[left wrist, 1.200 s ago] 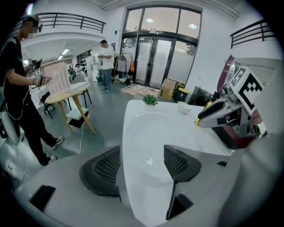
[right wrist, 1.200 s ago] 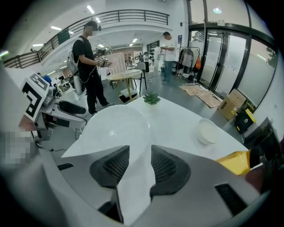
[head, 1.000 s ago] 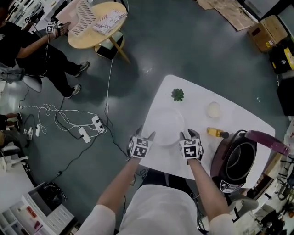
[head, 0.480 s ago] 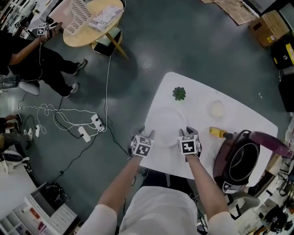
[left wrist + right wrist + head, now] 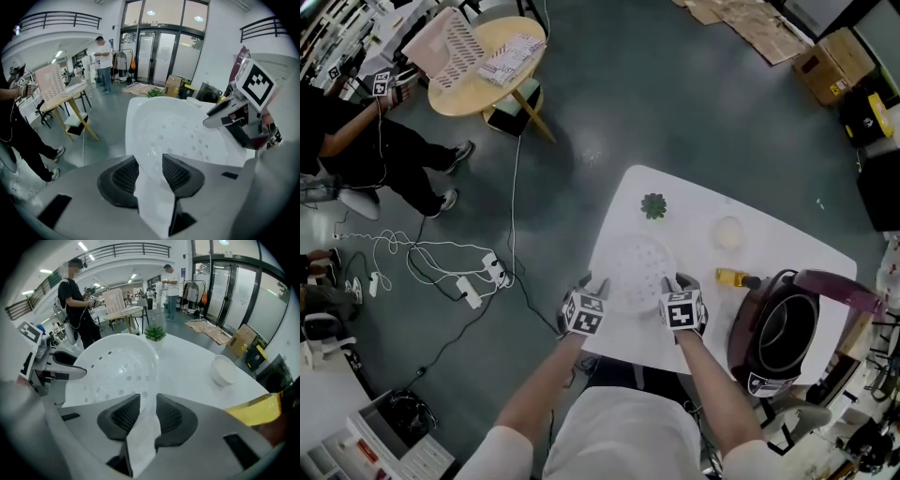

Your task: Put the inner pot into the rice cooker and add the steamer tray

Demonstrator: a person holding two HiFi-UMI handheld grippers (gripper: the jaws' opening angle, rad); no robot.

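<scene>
A: What worried us at the pads [image 5: 125, 174]?

B: Both pairs had just been closing. Each had the rim of the steamer tray [image 5: 636, 264] between its pads, but we judged that neither was pressing on it yet. In the left gripper [image 5: 149, 174] the rim ran close along the left pad, so the bite looked off-centre. If one pair bit first, it could have shoved the tray sideways. A shallow hold on that smooth lip could also have let it tip or slip on the lift.

A: And further out?

B: The tray lay on the white table [image 5: 773, 246]. We had the left gripper at its near-left edge and the right gripper [image 5: 147, 416] at its near-right edge. The rice cooker [image 5: 744, 333] stood to the right with its lid [image 5: 842, 289] up and the inner pot [image 5: 787, 333] seemingly seated already. A low carry could have clipped the yellow item [image 5: 733, 277] lying between tray and cooker.
</scene>
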